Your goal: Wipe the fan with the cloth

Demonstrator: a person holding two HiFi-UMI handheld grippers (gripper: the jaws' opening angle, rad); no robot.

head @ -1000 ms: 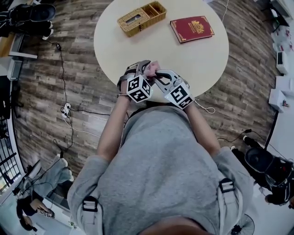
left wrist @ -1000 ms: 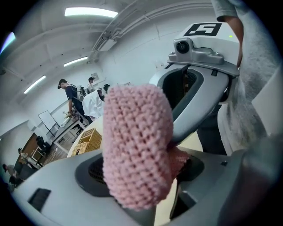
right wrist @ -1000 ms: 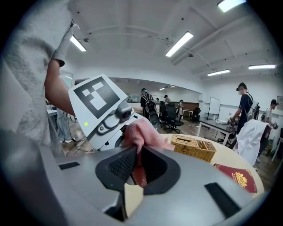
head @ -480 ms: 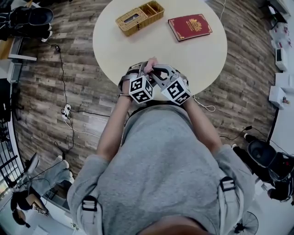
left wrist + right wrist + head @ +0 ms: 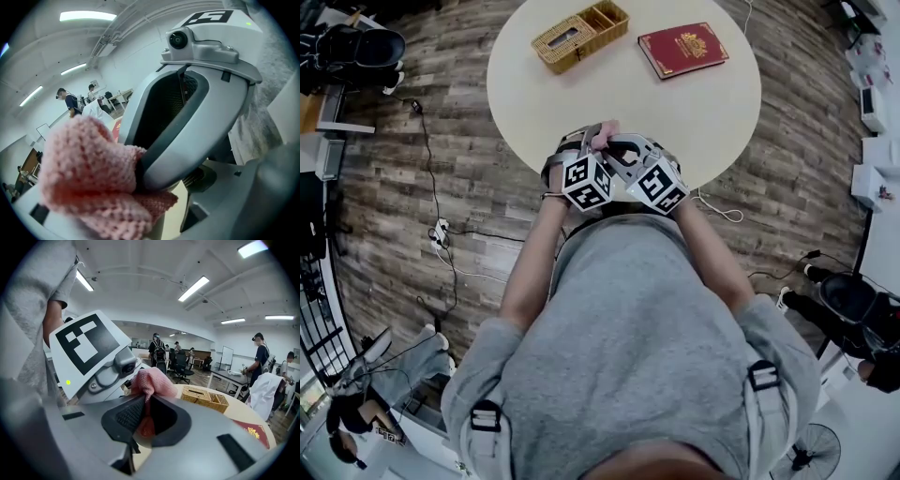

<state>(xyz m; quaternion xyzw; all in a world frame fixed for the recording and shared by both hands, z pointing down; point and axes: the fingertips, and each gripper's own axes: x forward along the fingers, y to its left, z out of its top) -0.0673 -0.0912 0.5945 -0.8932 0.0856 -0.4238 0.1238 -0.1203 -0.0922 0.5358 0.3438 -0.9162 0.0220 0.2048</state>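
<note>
A pink knitted cloth point(image 5: 607, 139) is bunched between my two grippers, which are held together over the near edge of the round cream table point(image 5: 694, 112). My left gripper point(image 5: 598, 142) is shut on the cloth point(image 5: 89, 168), which fills the lower left of the left gripper view. My right gripper point(image 5: 619, 150) faces it, and its jaw tips pinch the same cloth point(image 5: 151, 380). In the right gripper view the left gripper's marker cube point(image 5: 89, 350) sits just behind the cloth. A small floor fan point(image 5: 814, 455) shows partly at the bottom right corner, behind the person.
A wicker basket point(image 5: 579, 36) and a red book point(image 5: 682, 49) lie on the far half of the table. A white cable point(image 5: 719, 208) hangs off the near right edge. A power strip point(image 5: 438, 228) and cords lie on the wooden floor at left.
The right gripper has moved left, closing up against the left one. Both still hold the pink cloth at the table's near edge.
</note>
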